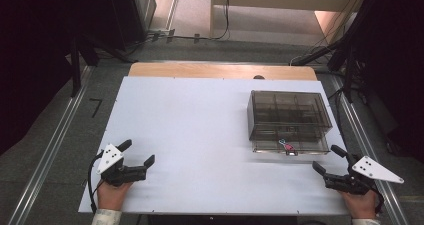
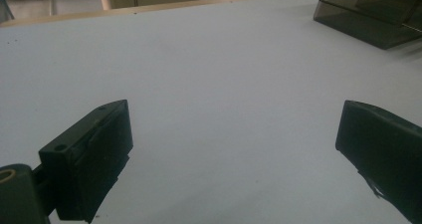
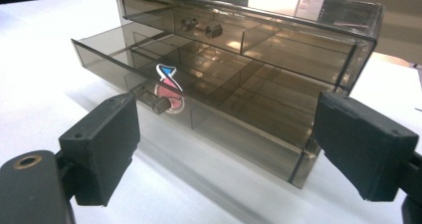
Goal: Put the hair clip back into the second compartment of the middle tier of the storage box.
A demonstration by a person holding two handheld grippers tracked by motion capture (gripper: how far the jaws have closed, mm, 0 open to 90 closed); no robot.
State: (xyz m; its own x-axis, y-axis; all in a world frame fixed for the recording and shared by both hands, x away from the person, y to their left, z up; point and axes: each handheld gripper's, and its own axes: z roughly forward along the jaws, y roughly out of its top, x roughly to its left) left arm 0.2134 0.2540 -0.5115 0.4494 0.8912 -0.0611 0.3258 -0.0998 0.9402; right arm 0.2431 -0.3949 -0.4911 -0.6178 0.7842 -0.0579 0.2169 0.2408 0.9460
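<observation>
A smoky transparent drawer box (image 1: 289,116) stands on the right half of the white table (image 1: 200,130). Its lower drawer (image 3: 199,114) is pulled out a little, and a small pink and white object (image 3: 168,84) lies inside it behind the knob (image 3: 153,102). The upper drawer (image 3: 249,35) is pushed in. My right gripper (image 1: 329,160) rests near the table's front right, just in front of the box, jaws wide apart and empty. Near the front left, my left gripper (image 1: 136,152) is open too, over bare table, with the box's corner (image 2: 370,17) far off.
A wooden strip (image 1: 222,71) borders the table's far edge. Metal floor rails (image 1: 50,150) run along both sides, and cables lie on the floor beyond the table. Dark stands rise at the far left and right.
</observation>
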